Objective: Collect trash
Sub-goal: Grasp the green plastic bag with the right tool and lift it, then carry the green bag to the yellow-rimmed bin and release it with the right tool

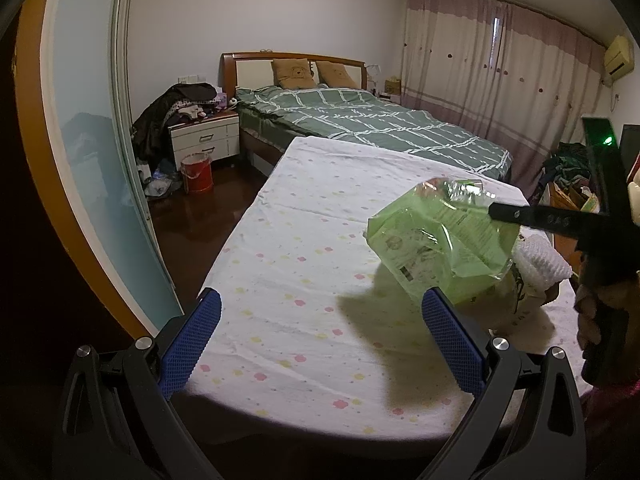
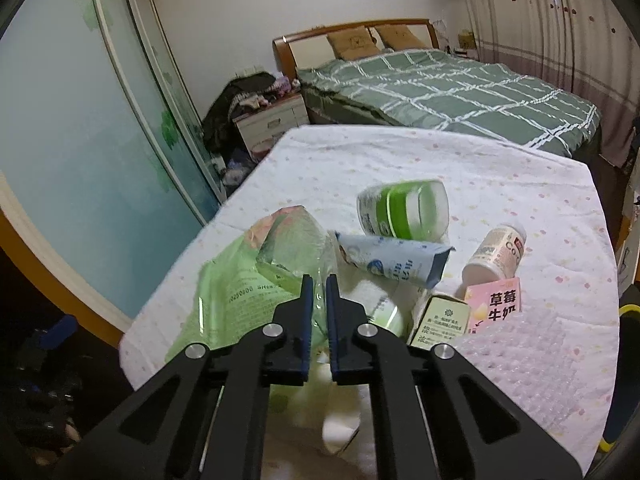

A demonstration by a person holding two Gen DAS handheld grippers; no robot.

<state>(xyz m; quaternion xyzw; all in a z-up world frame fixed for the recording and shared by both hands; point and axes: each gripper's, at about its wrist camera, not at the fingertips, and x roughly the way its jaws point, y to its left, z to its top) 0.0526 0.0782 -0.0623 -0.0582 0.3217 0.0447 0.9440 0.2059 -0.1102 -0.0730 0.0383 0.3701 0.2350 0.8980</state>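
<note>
- The right gripper (image 2: 319, 284) has its jaws pinching the clear edge of the green plastic bag (image 2: 236, 292), lifted above the surface (image 2: 500, 184).
- The left gripper (image 1: 320, 312) has its jaws spread, bag ahead-right.
- The items beneath the bag are partly hidden.

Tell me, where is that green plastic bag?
The green plastic bag is pinched in the right gripper, lifted above the flowered tablecloth, left of the other trash.

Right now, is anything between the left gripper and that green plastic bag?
Nothing visible. The left gripper is open over bare tablecloth, and the green plastic bag hangs just past its right finger, pinched by the right gripper.
</note>
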